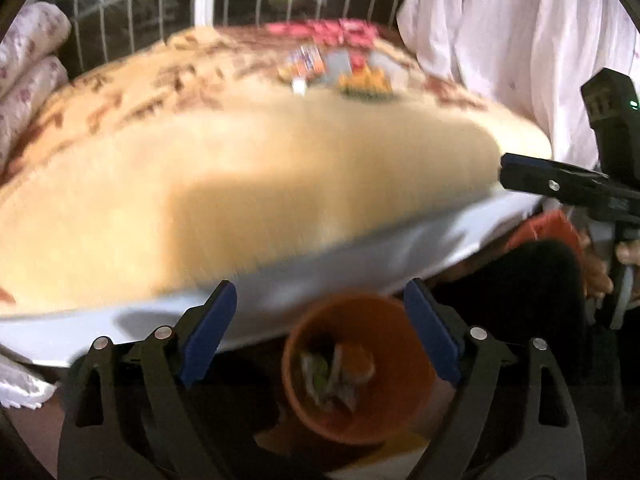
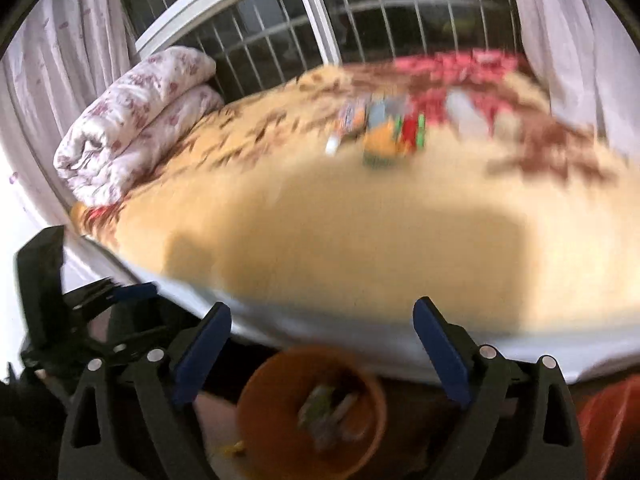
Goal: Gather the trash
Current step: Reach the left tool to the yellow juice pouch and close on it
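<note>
Left wrist view: heavy motion blur throughout. The left gripper (image 1: 320, 316) is seen with its blue-padded fingers spread wide and nothing between them. Directly below the gap stands a round orange plastic bin (image 1: 356, 372), on the floor just beside the near edge of the bed; crumpled wrappers (image 1: 334, 376) are already lying inside it. The right gripper (image 1: 520, 172) is seen at the right of this view, above the bed's edge; from this side its jaws appear close together, but this cannot be told for certain here.

Right wrist view: the right gripper (image 2: 322, 330) is shown with its fingers spread and empty, the same orange bin (image 2: 312, 412) below and slightly left of the gap.

A cluster of coloured packets and wrappers (image 2: 384, 130) is noted far across the yellow floral bedspread (image 2: 360, 240), toward the middle-far part of the bed, well apart from both grippers. A small white piece (image 2: 332, 145) lies at the cluster's left edge. A folded white quilt with a red flower print (image 2: 136, 120) is stacked at the far left, against the barred window (image 2: 280, 28).

Step judged in hand: between pickups, with some trash binned and both grippers empty over the bin. The next move is judged to call for a long reach forward over the bedspread to the cluster, jaws kept spread, one packet to be closed on. Flat, thin wrappers on soft fabric are likely to be hard to pinch; bedspread cloth may be caught with them.
</note>
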### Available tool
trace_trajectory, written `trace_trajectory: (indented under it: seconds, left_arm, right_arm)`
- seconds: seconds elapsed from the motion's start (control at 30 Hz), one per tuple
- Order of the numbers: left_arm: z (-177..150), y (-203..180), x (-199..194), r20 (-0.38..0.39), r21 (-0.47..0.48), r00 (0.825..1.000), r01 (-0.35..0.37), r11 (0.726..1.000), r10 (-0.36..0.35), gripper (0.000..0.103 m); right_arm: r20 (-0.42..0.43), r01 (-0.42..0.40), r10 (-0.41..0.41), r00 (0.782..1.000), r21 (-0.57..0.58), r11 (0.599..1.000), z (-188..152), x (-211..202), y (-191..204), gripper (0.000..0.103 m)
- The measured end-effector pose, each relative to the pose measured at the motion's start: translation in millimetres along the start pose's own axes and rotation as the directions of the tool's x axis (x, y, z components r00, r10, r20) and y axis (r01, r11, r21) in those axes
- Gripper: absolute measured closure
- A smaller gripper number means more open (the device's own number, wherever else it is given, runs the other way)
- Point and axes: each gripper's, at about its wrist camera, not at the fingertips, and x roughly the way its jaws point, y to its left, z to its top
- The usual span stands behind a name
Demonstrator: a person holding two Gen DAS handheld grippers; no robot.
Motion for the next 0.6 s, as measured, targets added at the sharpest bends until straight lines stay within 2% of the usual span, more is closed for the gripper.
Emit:
trace_trajectory:
  seconds: [0.07, 0.2, 0.3, 0.33, 0.47, 0.6]
  left_arm:
    - [13.0, 2.4, 3.1, 0.025, -0.013, 0.999, -0.022, 1.000, 0.022, 0.019]
    - [45.1, 11.8, 13.8, 0.059, -0.037, 0.998, -0.022, 0.999, 0.024, 0.018]
    - [85.6, 18.6, 35.2, 0.065, -0.028, 0.998, -0.020, 0.999, 0.022, 0.015]
    - [94.0, 22.3, 41.5, 0.067, -0.022, 0.997, -0.023, 1.000, 0.024, 0.015]
    - [161.1, 31.7, 79.9, 0.058, -0.008, 0.998, -0.013, 1.000, 0.013, 0.015]
    - [234.5, 38.9, 133.9, 0.021, -0.073, 0.999, 0.027, 0.997, -0.025, 0.015]
  right_arm:
    - [0.021, 0.014, -0.014, 1.000, -0.018, 1.000, 24.6, 5.2, -11.1, 0.012]
    - [0.082, 0.077, -0.075, 0.994, -0.027, 0.997, 70.6, 21.2, -29.7, 0.012]
    - [0.170, 0.154, -0.152, 0.974, -0.001, 0.988, 92.6, 29.9, -48.0, 0.012]
    - [0.188, 0.165, -0.165, 0.968, 0.019, 0.986, 94.8, 31.7, -52.9, 0.012]
    - [0.239, 0.185, -0.209, 0.948, 0.118, 0.976, 85.4, 36.4, -78.5, 0.011]
    - [0.283, 0.217, -0.254, 0.925, 0.155, 0.964, 70.0, 37.7, -93.6, 0.009]
